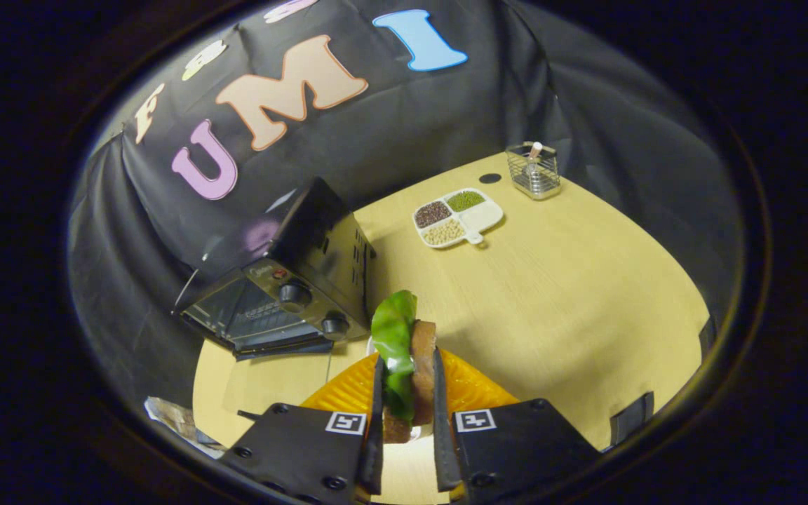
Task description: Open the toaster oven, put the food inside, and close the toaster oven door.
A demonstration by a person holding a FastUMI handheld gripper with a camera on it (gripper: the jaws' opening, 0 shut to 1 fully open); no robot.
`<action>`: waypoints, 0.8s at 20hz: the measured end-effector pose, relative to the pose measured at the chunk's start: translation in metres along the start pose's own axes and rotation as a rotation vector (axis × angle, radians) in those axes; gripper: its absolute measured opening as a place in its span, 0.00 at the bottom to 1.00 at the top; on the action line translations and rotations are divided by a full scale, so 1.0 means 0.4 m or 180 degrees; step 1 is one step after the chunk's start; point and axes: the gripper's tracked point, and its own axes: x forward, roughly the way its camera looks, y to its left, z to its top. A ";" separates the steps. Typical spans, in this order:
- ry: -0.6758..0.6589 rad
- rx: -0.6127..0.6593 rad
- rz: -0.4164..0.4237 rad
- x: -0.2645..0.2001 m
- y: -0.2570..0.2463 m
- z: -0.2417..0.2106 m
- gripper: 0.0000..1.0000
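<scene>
fingers nearly closed, clamping a sandwich edgewise (lettuce leaf against one side) above the orange plate, apparently so it can slide into the open toaster oven just beyond on the desk.

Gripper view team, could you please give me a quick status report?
Gripper shut on sandwich, above orange plate. Toaster oven ahead-left, door open. Path looks clear.
</scene>
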 end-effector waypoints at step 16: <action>0.0242 0.0906 0.0726 0.033 0.402 -0.086 0.32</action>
